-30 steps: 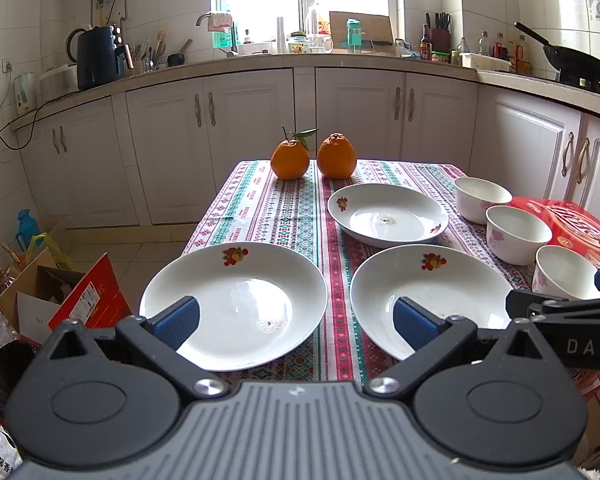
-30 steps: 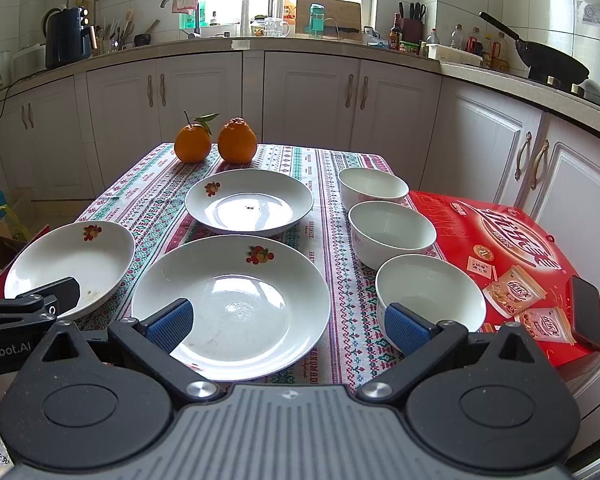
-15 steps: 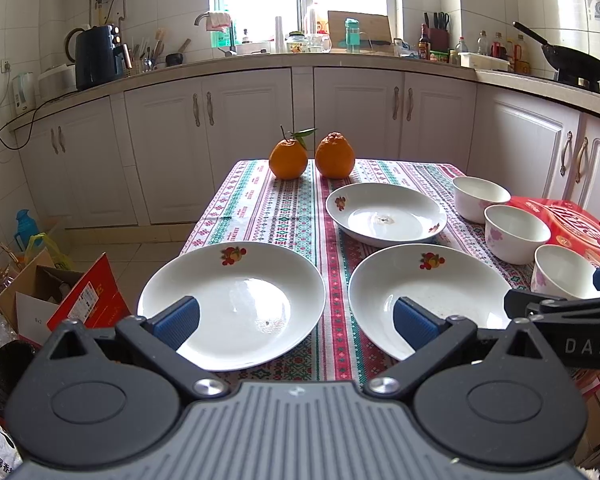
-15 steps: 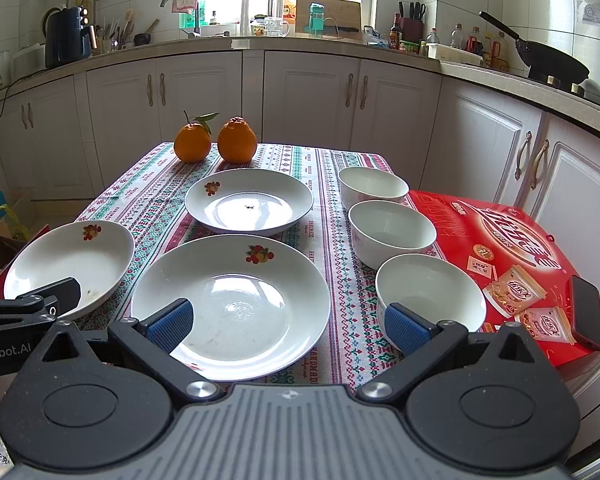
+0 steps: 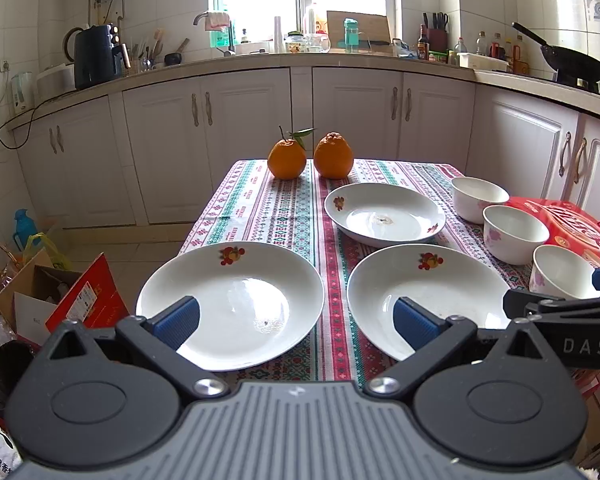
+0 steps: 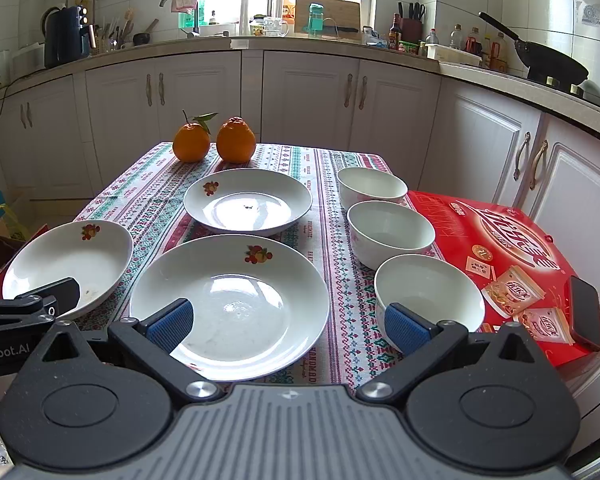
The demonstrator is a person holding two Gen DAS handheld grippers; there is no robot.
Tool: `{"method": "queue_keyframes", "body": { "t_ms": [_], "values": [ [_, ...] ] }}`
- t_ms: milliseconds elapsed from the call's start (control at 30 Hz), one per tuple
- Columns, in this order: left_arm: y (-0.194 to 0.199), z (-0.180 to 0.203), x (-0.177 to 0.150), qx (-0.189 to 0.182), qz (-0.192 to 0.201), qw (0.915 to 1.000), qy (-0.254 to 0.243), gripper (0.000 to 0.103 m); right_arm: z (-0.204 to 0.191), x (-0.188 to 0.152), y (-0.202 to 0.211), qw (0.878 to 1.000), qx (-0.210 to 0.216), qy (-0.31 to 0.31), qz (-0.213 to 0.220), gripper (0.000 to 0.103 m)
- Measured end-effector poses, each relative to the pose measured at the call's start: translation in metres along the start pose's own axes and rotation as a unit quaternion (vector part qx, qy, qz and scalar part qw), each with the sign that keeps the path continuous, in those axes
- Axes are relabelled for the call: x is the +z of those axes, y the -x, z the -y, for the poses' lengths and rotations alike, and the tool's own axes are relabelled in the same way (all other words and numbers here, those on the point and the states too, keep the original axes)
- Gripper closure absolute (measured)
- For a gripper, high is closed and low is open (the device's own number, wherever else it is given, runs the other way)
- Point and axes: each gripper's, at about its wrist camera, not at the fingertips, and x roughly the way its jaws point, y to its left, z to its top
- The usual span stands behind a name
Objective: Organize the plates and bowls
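Hovering over plates, left tongs (image 5: 296,320) and right tongs (image 6: 286,322) both released, "DAS" and "Robot.AI" lettering on bodies.

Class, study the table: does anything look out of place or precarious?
Yes. A dark phone lies on the red box near its overhanging corner, among snack packets. The far plate has a small dark speck at its centre.

Three white plates (image 6: 228,304) on the desk (image 6: 340,320), three bowls (image 6: 392,232) lined up at three o'clock, two oranges (image 6: 191,142) at twelve, one red box (image 6: 500,240), one phone (image 6: 586,312).
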Motion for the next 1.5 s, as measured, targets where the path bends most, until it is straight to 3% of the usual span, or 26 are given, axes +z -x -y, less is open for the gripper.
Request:
{"method": "queue_keyframes", "body": {
  "t_ms": [567, 800, 1033, 1333, 1500],
  "values": [
    [-0.011, -0.007, 0.001, -0.005, -0.005, 1.0, -0.006, 0.001, -0.002, 0.008, -0.009, 1.0, 0.005, 0.012, -0.004, 0.0],
    [-0.023, -0.021, 0.006, -0.004, -0.011, 0.9998, -0.015, 0.001, -0.005, 0.027, -0.017, 0.998, 0.028, 0.06, 0.017, 0.0],
    [-0.033, -0.05, 0.0, -0.022, -0.03, 0.9989, -0.027, 0.001, -0.017, 0.057, -0.038, 0.991, 0.091, 0.094, 0.014, 0.0],
    [-0.044, -0.093, -0.029, -0.054, -0.079, 0.9942, -0.049, 0.001, -0.047, 0.087, -0.074, 0.974, 0.21, 0.088, -0.018, 0.0],
    [-0.059, -0.104, -0.038, -0.075, -0.099, 0.9914, -0.042, 0.001, -0.069, 0.091, -0.093, 0.965, 0.239, 0.105, -0.038, 0.0]
  ]
}}
